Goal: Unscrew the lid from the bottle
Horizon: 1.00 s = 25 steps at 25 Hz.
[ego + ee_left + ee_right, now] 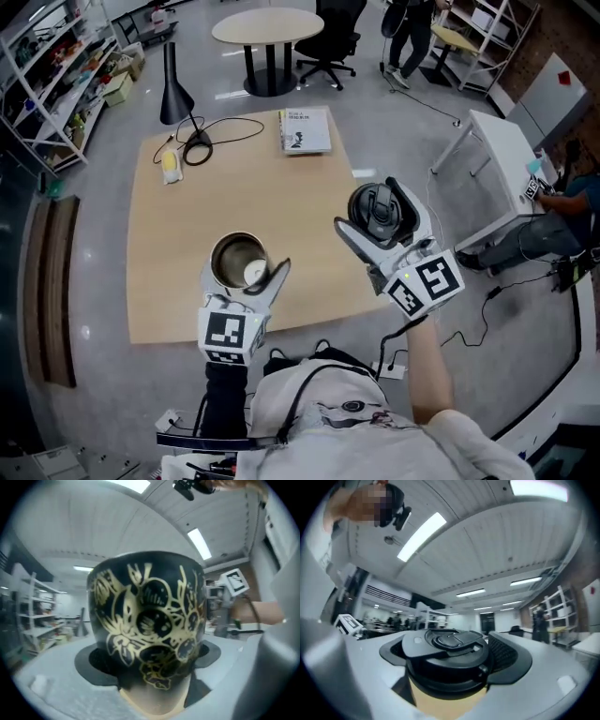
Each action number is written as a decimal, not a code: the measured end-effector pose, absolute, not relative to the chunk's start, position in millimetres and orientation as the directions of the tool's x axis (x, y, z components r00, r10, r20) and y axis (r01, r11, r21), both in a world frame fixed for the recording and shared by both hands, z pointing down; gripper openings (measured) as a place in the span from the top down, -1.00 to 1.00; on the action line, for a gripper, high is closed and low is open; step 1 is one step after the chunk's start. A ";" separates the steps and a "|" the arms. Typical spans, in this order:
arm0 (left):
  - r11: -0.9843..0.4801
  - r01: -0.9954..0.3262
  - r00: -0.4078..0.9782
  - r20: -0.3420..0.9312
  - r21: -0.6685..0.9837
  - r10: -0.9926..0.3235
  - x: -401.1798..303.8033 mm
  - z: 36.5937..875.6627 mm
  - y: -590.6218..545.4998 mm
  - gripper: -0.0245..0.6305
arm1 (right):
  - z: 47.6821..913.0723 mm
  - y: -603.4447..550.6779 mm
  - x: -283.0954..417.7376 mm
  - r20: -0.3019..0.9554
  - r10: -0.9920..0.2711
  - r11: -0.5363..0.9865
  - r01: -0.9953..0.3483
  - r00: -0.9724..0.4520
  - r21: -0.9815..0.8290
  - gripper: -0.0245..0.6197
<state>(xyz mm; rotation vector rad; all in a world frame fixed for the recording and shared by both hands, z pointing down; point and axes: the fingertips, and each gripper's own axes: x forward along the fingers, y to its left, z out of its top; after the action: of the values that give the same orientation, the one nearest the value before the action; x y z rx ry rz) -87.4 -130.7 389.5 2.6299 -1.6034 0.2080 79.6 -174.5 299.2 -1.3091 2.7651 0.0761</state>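
Observation:
In the head view, my left gripper (242,274) is shut on the bottle (225,246) above the near edge of the wooden table (187,216). The bottle's mouth is uncovered and shows a steel inside. Seen from the left gripper view, the bottle (147,620) is black with a gold pattern and fills the space between the jaws of the left gripper (147,665). My right gripper (380,217) is off to the right, past the table's edge, shut on the black lid (378,208), well apart from the bottle. The right gripper view has the lid (445,646) sitting between the pads (506,656).
A book (305,129) lies at the table's far edge. A black coiled cable (199,145) and a yellow object (170,161) lie at the far left corner. A white table (497,141) and a seated person (562,220) are to the right.

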 end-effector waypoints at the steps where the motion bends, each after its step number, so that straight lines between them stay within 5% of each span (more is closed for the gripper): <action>1: -0.343 -0.939 0.335 0.153 -0.029 -0.930 -113.6 391.2 -142.8 -0.38 | 311.2 -183.6 92.1 -0.083 -0.829 0.554 -0.832 -0.553 0.001 -0.60; 3: -0.181 -0.983 0.175 0.173 -0.017 -0.969 -155.6 397.3 -157.6 -0.37 | 337.2 -194.6 108.8 -0.042 -0.893 0.449 -0.894 -0.448 -0.004 -0.60; 6: -0.114 -0.993 0.111 0.183 -0.004 -0.977 -185.0 402.3 -161.5 -0.38 | 363.3 -195.2 116.1 0.010 -0.915 0.403 -0.915 -0.403 0.022 -0.60; 25: -0.167 -0.985 0.157 0.151 -0.050 -0.976 -163.6 394.0 -164.9 -0.38 | 373.7 -194.8 120.4 0.015 -0.929 0.370 -0.929 -0.370 0.019 -0.60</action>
<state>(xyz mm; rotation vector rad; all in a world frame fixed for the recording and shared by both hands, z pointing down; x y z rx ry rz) -163.6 -164.9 394.0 2.3434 -1.9880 0.2280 120.4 -194.8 373.7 -1.7760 2.6192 0.0121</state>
